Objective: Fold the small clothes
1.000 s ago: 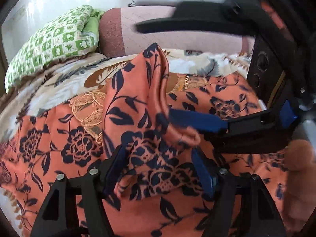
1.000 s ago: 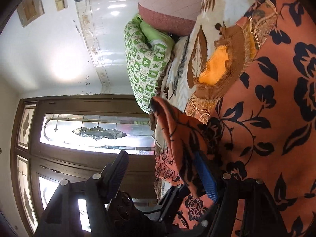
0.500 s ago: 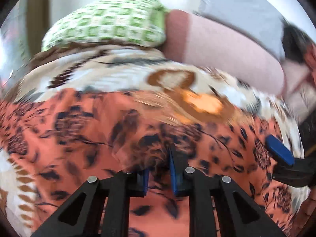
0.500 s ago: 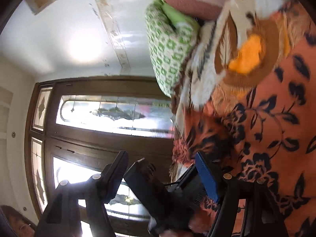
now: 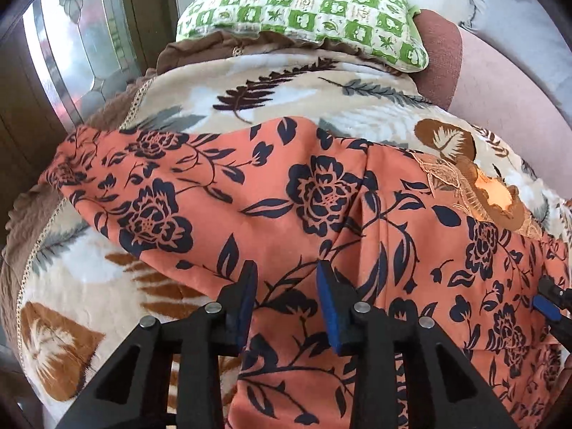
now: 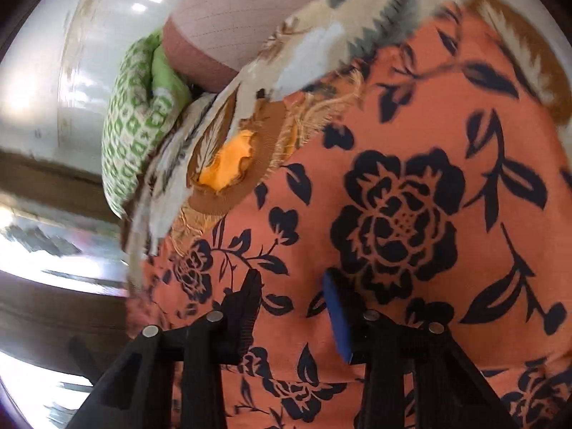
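Observation:
An orange garment (image 5: 321, 193) with dark blue flowers lies spread on a leaf-print blanket (image 5: 250, 82). Its brown ribbed collar (image 5: 493, 196) sits at the right in the left wrist view. One sleeve reaches out to the left. My left gripper (image 5: 286, 286) hovers low over the garment's middle, its jaws opening, with flat cloth under the gap and no pad pressing. My right gripper (image 6: 291, 300) stands over the garment (image 6: 411, 214) just below the collar (image 6: 228, 164), its jaws closing, and nothing is pinched. One blue pad of the right gripper (image 5: 548, 305) shows at the right edge.
A green checked pillow (image 5: 296, 10) lies at the blanket's far end, beside a pink bolster (image 5: 482, 82). A wooden door with patterned glass (image 5: 71, 53) stands close on the left. The blanket's brown frilled edge (image 5: 21, 221) drops off at the left.
The left gripper pinched a raised fold, carried it left and let go; the cloth now lies flat. The right view swung from the window down onto the garment, and its jaws narrowed.

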